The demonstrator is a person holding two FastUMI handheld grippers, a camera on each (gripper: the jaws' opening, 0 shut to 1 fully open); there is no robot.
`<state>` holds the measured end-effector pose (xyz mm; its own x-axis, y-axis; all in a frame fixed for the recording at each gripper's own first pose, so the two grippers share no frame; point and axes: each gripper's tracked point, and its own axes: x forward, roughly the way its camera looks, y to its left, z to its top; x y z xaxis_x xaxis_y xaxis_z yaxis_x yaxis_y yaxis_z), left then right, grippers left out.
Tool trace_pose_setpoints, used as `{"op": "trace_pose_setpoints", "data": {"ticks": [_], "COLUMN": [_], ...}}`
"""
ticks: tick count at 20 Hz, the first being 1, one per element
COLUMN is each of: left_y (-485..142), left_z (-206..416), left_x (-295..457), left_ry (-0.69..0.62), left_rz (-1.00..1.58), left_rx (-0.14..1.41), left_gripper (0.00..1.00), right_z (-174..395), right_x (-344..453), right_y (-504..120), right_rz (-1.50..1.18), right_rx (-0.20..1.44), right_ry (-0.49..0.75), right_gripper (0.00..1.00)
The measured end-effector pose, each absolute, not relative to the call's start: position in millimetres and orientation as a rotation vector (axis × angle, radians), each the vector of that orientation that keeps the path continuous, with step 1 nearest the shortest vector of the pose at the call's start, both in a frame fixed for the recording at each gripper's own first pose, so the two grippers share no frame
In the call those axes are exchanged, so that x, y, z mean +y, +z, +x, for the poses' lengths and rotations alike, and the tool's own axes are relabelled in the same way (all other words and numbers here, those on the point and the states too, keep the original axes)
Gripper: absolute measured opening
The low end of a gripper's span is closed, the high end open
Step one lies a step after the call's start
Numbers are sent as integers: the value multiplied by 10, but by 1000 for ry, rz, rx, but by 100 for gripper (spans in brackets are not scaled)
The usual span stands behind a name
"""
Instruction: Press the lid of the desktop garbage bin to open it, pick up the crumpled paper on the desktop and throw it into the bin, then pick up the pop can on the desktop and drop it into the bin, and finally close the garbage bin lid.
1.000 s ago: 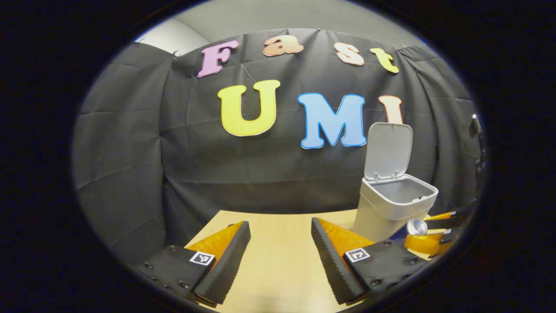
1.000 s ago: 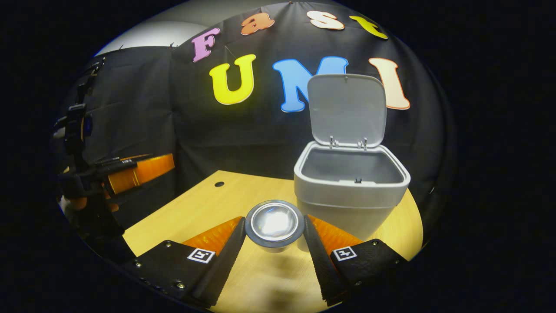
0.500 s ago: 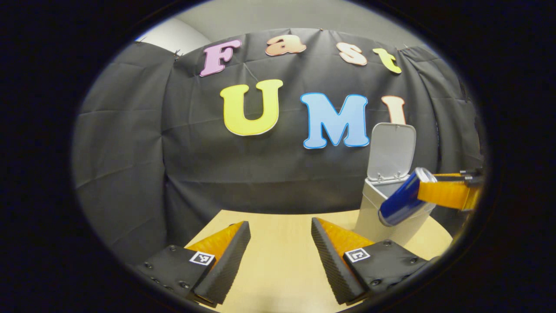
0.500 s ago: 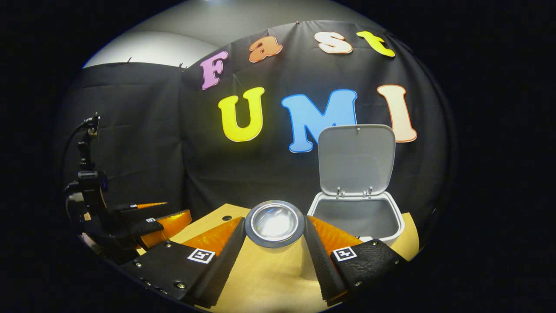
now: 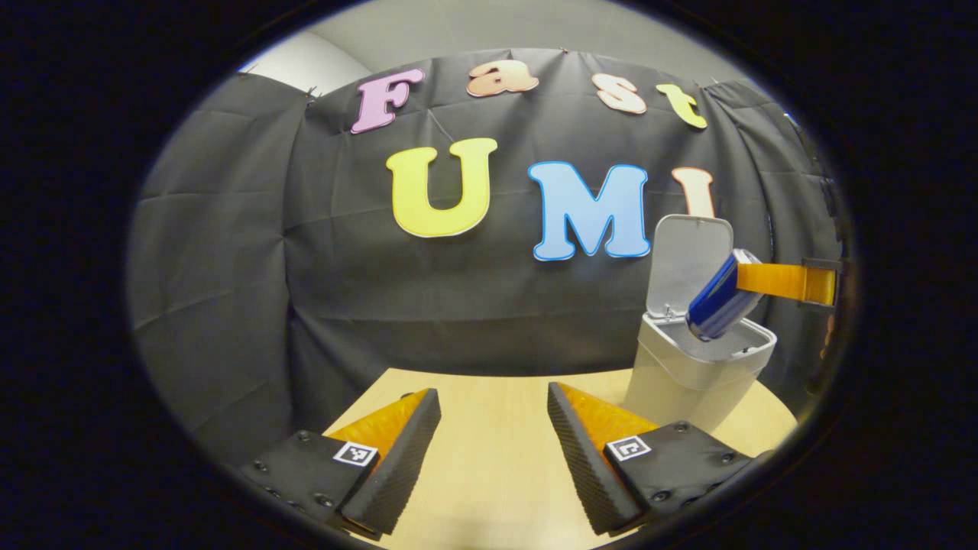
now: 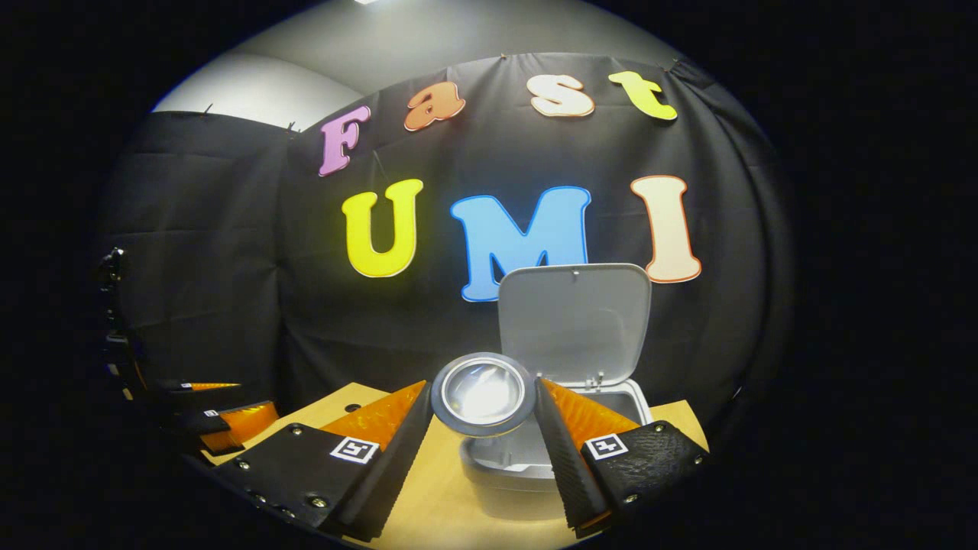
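- The left gripper [image 5: 493, 443] hovered over the surface [image 5: 489, 473] with its jaws apart, holding nothing.
- The right gripper [image 6: 483, 428] had its jaws clamped on the pop can [image 6: 483, 393], tilted above the garbage bin [image 5: 691, 378].
- The lid [image 6: 573, 321] stood upright; the can hid the bin's contents.

A pale wooden table [image 5: 489, 428] is carrying 1 thing directly: a grey bin [image 5: 691, 378], standing upright near its far right edge with its lid [image 5: 688, 256] raised. In the right gripper view, a small round hole [image 6: 351, 386] is showing in the tabletop's far left part.
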<state>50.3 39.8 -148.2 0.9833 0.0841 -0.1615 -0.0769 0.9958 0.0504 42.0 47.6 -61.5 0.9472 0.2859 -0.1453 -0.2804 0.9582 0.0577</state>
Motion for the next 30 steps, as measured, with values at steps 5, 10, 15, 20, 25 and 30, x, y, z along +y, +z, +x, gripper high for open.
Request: {"op": "trace_pose_setpoints", "data": {"ticks": [5, 10, 15, 20, 25, 30], "left_y": [-1497, -1499, -1529, -1544, -1553, -1559], "left_z": [515, 494, 471, 463, 486, 501], "left_x": [405, 412, 463, 493, 452, 464], "left_ry": [86, 88, 96, 102, 96, 96], "left_rz": [40, 43, 44, 37, 37, 34], "left_rx": [171, 173, 180, 187, 185, 186], "left_gripper": [96, 93, 96, 96, 96, 96], "right_z": [550, 648, 650, 638, 631, 651], "right_x": [125, -166, -318, -368, -377, -378], "right_y": [-754, -1041, -1331, -1361, -1342, -1280], "right_rz": [16, -2, 37, 44, 49, 54], "right_rx": [189, 256, 331, 333, 329, 316], "right_ry": [187, 106, 62, 52, 51, 52], "right_gripper": [83, 83, 84, 85, 85, 85]}}
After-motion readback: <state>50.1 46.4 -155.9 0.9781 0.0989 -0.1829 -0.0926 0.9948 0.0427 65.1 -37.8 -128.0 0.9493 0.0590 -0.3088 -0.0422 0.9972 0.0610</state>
